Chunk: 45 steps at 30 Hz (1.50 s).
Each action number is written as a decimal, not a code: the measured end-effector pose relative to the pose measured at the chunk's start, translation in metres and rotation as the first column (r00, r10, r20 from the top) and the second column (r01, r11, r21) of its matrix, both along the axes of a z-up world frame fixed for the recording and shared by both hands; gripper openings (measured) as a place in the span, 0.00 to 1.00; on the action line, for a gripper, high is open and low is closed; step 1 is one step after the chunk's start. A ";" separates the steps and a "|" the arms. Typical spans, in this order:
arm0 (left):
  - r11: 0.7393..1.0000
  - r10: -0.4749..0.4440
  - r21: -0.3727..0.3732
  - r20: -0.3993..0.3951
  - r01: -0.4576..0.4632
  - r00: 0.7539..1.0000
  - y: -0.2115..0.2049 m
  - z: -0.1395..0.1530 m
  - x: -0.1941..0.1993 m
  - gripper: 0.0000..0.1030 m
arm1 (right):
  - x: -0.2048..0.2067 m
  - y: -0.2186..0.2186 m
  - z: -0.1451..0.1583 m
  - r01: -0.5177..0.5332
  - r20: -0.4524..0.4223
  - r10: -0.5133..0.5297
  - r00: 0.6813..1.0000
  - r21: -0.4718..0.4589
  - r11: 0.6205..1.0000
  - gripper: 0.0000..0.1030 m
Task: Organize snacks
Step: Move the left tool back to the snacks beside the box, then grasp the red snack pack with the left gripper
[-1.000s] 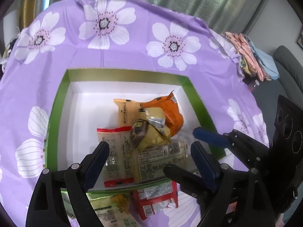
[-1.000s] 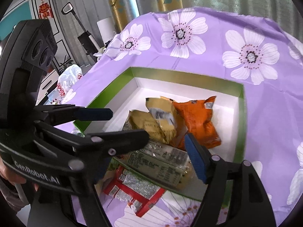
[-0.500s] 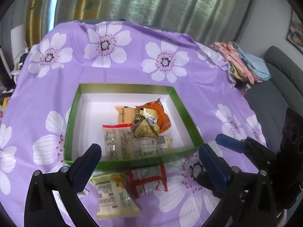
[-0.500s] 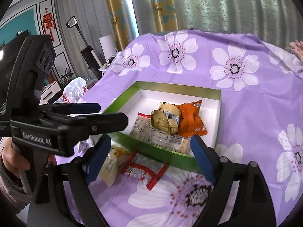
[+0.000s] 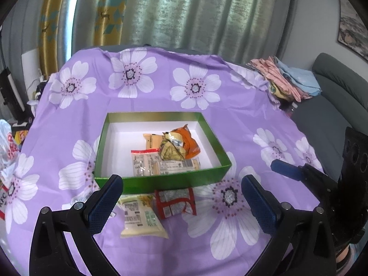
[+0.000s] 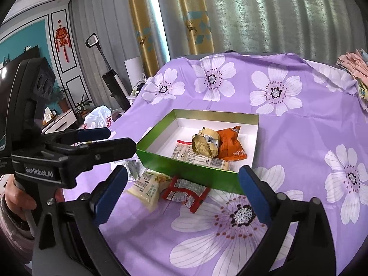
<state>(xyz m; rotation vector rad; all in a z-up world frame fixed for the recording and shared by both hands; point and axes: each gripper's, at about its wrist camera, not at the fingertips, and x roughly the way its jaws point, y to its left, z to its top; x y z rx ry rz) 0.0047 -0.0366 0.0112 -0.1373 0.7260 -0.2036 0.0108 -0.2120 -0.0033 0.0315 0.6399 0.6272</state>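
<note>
Grippers first: the left hand-held gripper (image 5: 181, 199) hangs over the purple flowered cloth (image 5: 230, 237) with its blue pads spread wide and nothing between them. The right hand-held gripper (image 6: 182, 192) has its jaws opening too, also empty (you can see it poking in at the right edge of the left wrist view). Just past the pads, two snacks lie loose on the surface: a pale yellow packet (image 5: 141, 218) and a red-and-silver packet (image 5: 176, 202), side by side, right against the front wall of the green box (image 5: 161, 181). Inside the box sits a little heap: an orange bag (image 5: 188, 141), a crumpled gold wrapper (image 5: 171, 150) and a couple of flat beige packets (image 5: 145, 163). Farther back, folded clothes (image 5: 287, 80) and curtains (image 5: 184, 11).
</note>
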 end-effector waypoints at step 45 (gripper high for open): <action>0.943 -0.023 -0.303 -0.476 -0.139 0.879 0.011 -0.142 0.084 0.99 | 0.029 0.011 -0.114 -0.086 -0.288 0.098 0.953 0.054 0.995 0.93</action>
